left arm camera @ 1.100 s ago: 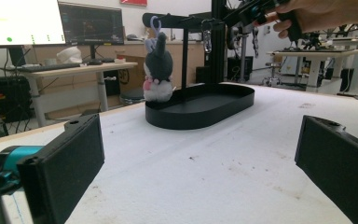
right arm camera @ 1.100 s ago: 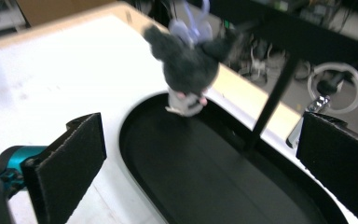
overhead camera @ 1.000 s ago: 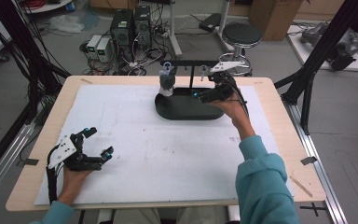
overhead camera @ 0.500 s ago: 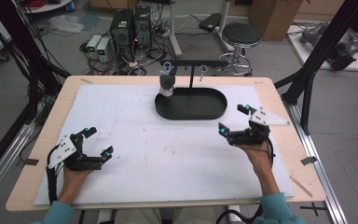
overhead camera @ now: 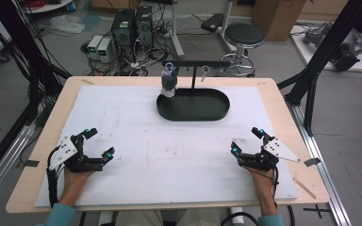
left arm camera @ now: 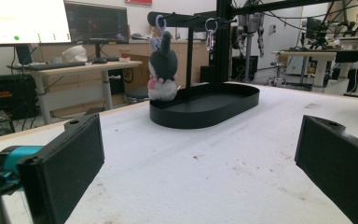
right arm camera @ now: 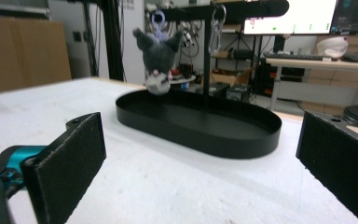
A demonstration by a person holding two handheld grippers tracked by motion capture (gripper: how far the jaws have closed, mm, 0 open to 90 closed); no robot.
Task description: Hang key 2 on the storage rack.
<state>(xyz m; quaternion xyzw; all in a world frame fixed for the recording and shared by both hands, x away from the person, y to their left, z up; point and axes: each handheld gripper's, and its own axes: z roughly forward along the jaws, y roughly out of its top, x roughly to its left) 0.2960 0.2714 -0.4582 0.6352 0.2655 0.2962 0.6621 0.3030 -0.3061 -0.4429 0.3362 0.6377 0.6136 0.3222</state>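
Note:
A black oval tray [overhead camera: 193, 113] [left arm camera: 214, 109] [right arm camera: 200, 130] lies at the far middle of the white mat, with a black T-shaped stand [overhead camera: 195, 63] rising from it. A grey plush keychain [overhead camera: 168, 84] [left arm camera: 162, 70] [right arm camera: 157, 53] hangs from the stand's left side by a lilac ring. A silver carabiner [overhead camera: 204, 71] [left arm camera: 209, 35] [right arm camera: 216, 28] hangs further along the bar. My left gripper [overhead camera: 98, 143] rests open at the near left of the mat. At the near right my right gripper [overhead camera: 248, 140] is open too. Nothing sits between either pair of jaws.
The white mat [overhead camera: 179, 155] covers most of the wooden table [overhead camera: 283, 101]. Black frame posts [overhead camera: 327, 52] stand to the right and left of the table. A stool [overhead camera: 245, 35] and computer boxes [overhead camera: 132, 26] sit on the floor beyond the far edge.
My right gripper has pulled back from the stand to the near right of the mat and now rests there, open. The left gripper has stayed put.

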